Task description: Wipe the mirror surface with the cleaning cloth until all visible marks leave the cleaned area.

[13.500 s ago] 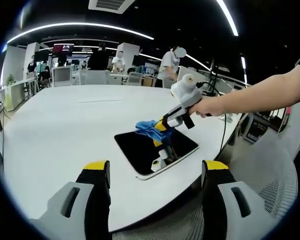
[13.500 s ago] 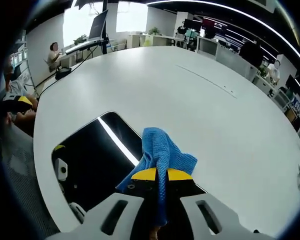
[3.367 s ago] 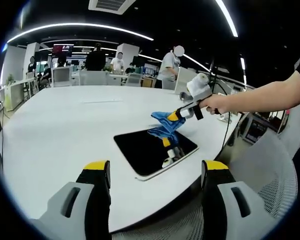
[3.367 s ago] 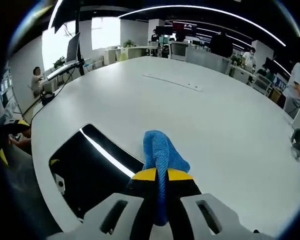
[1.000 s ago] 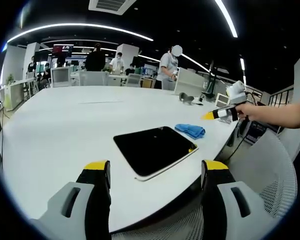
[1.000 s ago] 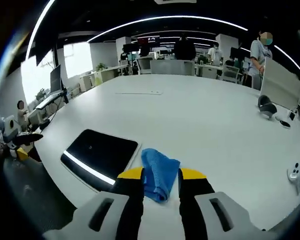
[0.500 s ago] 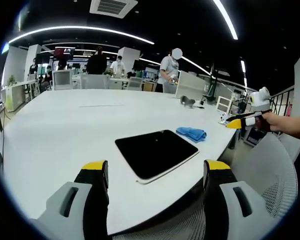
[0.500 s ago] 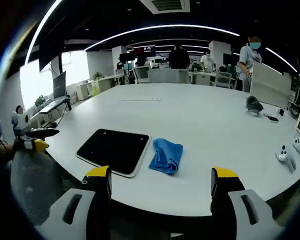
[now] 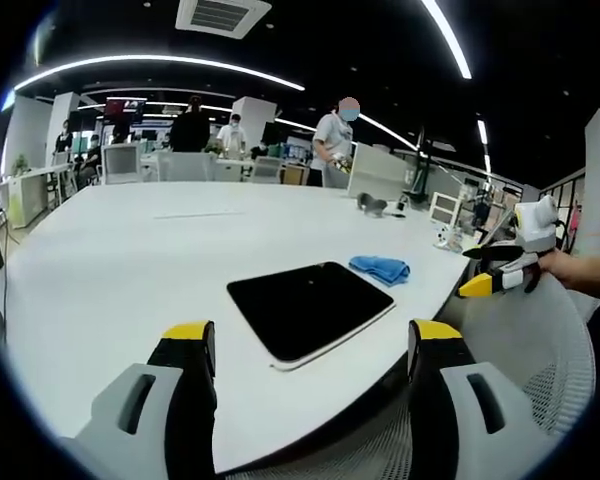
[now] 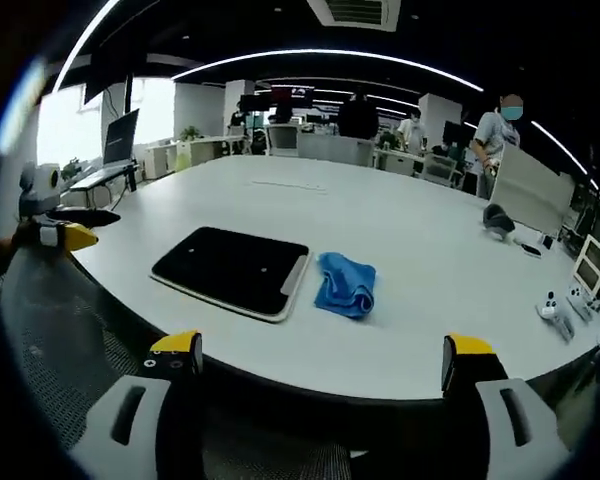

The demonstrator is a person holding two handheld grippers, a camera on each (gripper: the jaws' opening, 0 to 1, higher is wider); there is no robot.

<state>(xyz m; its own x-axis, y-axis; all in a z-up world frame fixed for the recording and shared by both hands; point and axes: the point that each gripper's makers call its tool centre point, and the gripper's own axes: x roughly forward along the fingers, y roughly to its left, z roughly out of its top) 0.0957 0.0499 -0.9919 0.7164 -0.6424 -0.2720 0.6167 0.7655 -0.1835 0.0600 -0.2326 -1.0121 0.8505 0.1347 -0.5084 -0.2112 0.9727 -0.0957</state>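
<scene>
Glossy black mirror, nubbly blue cloth, smooth matt white table

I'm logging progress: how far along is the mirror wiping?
Looks finished: the mirror lies dark with no marks I can make out, and the cleaning cloth rests on the table beside it. Both the left gripper and right gripper are open, holding nothing. Nothing visibly remains.

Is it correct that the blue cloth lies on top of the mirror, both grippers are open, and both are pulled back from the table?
Not quite. The blue cloth lies on the white table beside the mirror, not on top of it; the right gripper view shows this plainly. The rest holds: the left gripper and the right gripper are open and back from the table.
</scene>
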